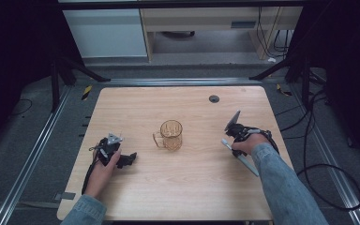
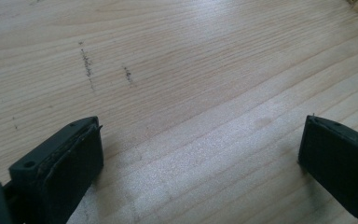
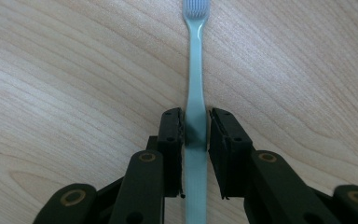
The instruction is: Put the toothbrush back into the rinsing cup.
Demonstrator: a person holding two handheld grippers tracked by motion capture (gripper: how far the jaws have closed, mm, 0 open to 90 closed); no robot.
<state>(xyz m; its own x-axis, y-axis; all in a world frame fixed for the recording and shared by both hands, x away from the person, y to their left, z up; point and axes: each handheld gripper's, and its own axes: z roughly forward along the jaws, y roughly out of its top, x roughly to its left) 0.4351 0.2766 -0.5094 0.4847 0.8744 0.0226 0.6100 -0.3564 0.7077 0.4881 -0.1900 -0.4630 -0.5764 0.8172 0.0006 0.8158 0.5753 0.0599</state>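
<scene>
Right gripper (image 3: pixel 196 128) closing on toothbrush (image 3: pixel 196 79), lying flat on table (image 1: pixel 192 183); left gripper (image 2: pixel 200 154) idling open; mug (image 1: pixel 171 135) waiting empty.

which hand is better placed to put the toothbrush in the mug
Right. The right gripper has its jaws closed on the handle of the toothbrush, which lies on the table right of the glass mug. The left gripper rests open over bare wood, holding nothing.

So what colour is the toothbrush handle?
The toothbrush handle is pale blue-green, clearest in the right gripper view.
</scene>
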